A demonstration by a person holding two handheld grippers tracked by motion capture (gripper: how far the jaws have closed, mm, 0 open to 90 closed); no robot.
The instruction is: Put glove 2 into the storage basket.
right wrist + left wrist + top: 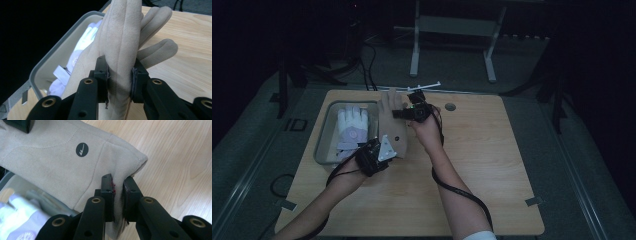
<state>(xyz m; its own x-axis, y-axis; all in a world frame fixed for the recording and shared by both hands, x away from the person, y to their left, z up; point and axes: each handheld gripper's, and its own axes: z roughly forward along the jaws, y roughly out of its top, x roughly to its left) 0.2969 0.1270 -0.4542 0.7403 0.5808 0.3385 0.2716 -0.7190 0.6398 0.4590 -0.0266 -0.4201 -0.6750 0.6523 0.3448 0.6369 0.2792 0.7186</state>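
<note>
One tan suede glove [391,125] is held above the wooden table [492,165], just beside one grey bin [323,145] containing one white glove [351,127]. Left gripper [384,150] pinches its cuff; right gripper [404,113] clamps its fingers.

In my left gripper view, the tan glove [57,165] runs off the top and left edges, so I can't see its fingers. The white glove [15,220] at the lower left is blurred. My right gripper view cuts the grey bin [45,62] at its near end.
</note>
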